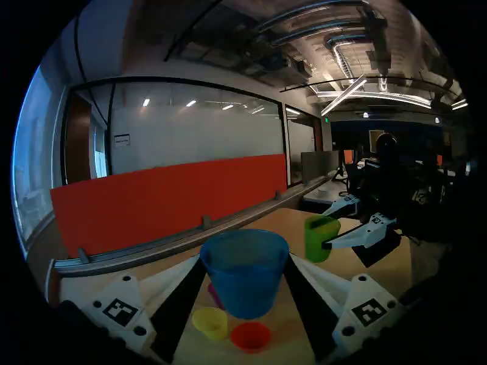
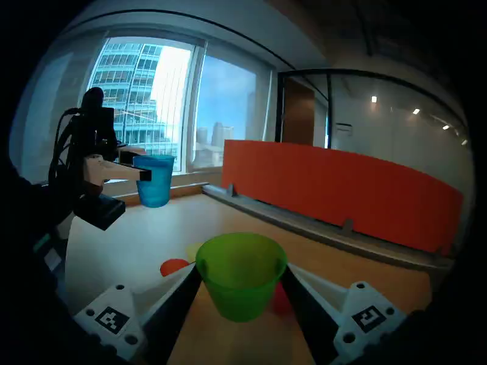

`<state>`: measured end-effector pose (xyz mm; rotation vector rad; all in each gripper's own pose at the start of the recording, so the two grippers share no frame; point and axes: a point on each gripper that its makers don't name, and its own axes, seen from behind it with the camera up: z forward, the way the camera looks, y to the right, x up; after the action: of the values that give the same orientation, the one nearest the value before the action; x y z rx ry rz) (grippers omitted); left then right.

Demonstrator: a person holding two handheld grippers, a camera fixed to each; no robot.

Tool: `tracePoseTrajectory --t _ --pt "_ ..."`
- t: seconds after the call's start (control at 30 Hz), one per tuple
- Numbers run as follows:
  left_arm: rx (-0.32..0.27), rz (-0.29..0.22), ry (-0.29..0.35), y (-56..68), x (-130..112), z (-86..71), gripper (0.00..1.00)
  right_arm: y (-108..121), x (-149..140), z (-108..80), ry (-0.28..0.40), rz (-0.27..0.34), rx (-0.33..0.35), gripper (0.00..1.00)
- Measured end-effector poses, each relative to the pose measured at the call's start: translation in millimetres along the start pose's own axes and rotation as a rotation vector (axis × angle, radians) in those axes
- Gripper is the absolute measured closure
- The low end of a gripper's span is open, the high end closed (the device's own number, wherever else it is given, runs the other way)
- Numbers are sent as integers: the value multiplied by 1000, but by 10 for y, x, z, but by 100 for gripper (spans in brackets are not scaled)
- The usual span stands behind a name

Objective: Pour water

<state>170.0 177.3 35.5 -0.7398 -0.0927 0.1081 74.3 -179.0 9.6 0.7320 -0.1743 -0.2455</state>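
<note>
left claw (image 1: 245, 266) clamped on blue cup (image 1: 243, 286), right claw (image 2: 241, 272) clamped on green cup (image 2: 240, 292), both held upright above bench (image 2: 134, 237).

Left gripper view dimly lit by white ceiling strip lights (image 1: 344, 96); right gripper view backlit by tall glass windows (image 2: 182, 103).

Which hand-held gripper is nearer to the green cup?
Right. The right hand-held gripper is clamped on the green cup. The left hand-held gripper is well apart from it, off to its left, holding the blue cup.
</note>
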Motion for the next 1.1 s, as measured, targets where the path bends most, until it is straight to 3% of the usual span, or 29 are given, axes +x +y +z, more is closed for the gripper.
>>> tracePoseTrajectory --t 0.37,0.77,1.1 --pt "-11 -9 23 19 23 -12 14 7 214 18 66 13 1 8" --pt "-5 -10 38 -3 29 -18 14 -67 283 57 79 5 29 8" --pt "0 30 56 -4 54 -3 14 -203 355 105 90 -8 72 9"
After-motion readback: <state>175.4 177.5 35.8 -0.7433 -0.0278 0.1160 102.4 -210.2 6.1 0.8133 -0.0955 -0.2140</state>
